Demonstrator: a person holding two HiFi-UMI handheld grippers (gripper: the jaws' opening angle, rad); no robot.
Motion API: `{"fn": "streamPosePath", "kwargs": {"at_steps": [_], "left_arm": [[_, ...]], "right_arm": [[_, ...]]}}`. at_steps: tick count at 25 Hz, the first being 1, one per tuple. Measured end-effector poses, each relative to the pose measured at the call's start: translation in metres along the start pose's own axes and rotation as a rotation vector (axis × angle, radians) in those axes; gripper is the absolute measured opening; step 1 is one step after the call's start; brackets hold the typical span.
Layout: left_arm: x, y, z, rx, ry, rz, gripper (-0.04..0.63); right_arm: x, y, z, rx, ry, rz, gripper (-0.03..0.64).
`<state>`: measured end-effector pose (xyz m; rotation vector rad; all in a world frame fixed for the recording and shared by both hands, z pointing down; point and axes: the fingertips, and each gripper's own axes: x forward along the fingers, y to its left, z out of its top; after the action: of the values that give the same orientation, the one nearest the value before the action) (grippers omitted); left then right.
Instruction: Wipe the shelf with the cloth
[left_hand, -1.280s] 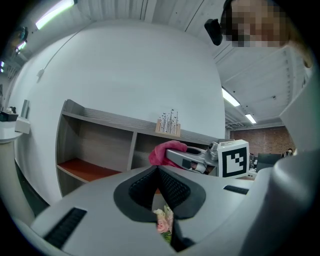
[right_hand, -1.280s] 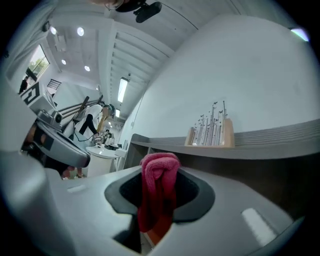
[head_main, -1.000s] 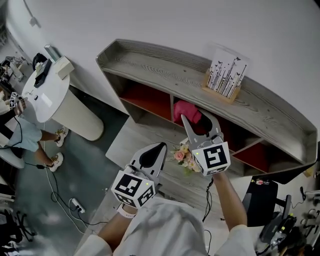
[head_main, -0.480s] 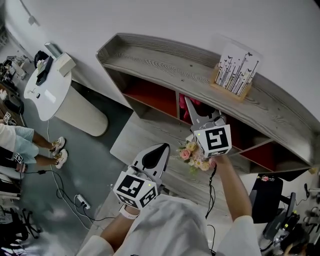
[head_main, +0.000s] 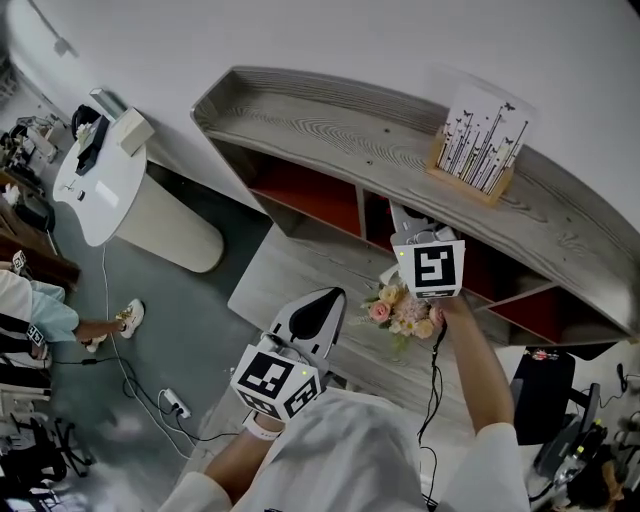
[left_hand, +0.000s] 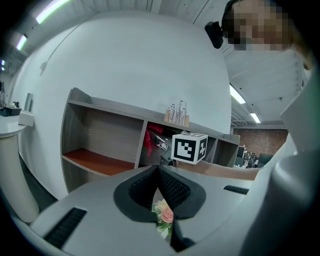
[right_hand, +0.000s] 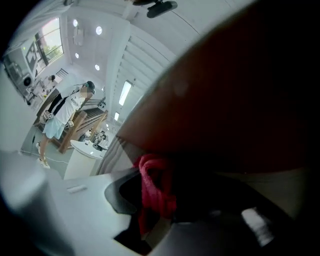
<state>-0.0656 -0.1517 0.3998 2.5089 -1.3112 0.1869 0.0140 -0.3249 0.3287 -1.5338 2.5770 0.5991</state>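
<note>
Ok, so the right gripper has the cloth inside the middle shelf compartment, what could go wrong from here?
1. The flowers sit right beneath the right gripper and the forearm; a wide wiping sweep might knock them over.
2. The cloth is bunched between the jaws and the compartment looks dark, so the hard jaw tips may scrape the shelf instead of the cloth wiping it.

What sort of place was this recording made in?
Probably a lab or studio staged as a room: a wooden shelf against a white wall, a round white table with gear, and a power strip on the floor.
</note>
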Motion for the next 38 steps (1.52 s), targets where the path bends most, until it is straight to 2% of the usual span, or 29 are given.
{"fn": "streamPosePath", "kwargs": {"at_steps": [8, 15, 20, 22, 27, 31, 38], "left_arm": [[-0.004, 0.006, 0.001, -0.001, 0.002, 0.014, 0.006], [-0.004, 0.005, 0.001, -0.003, 0.002, 0.007, 0.006], [-0.007, 0.004, -0.001, -0.010, 0.001, 0.007, 0.006], [-0.010, 0.004, -0.002, -0.013, -0.002, 0.010, 0.006], [-0.023, 0.004, -0.005, -0.019, -0.006, 0.019, 0.006], [-0.032, 0.003, -0.007, -0.019, -0.008, 0.023, 0.006], [-0.044, -0.001, -0.012, -0.028, -0.012, 0.031, 0.006]], "right_arm": [[0.013, -0.017, -0.012, -0.042, 0.014, -0.051, 0.129], [0.017, -0.023, -0.020, -0.061, 0.024, -0.043, 0.126], [0.020, -0.026, -0.016, -0.015, 0.014, -0.019, 0.118], [0.020, -0.025, -0.021, -0.032, 0.026, -0.015, 0.117], [0.014, -0.011, -0.052, -0.066, 0.140, 0.026, 0.114], [0.007, 0.002, -0.089, -0.142, 0.270, 0.081, 0.114], [0.002, 0.015, -0.118, -0.147, 0.451, 0.177, 0.115]]}}
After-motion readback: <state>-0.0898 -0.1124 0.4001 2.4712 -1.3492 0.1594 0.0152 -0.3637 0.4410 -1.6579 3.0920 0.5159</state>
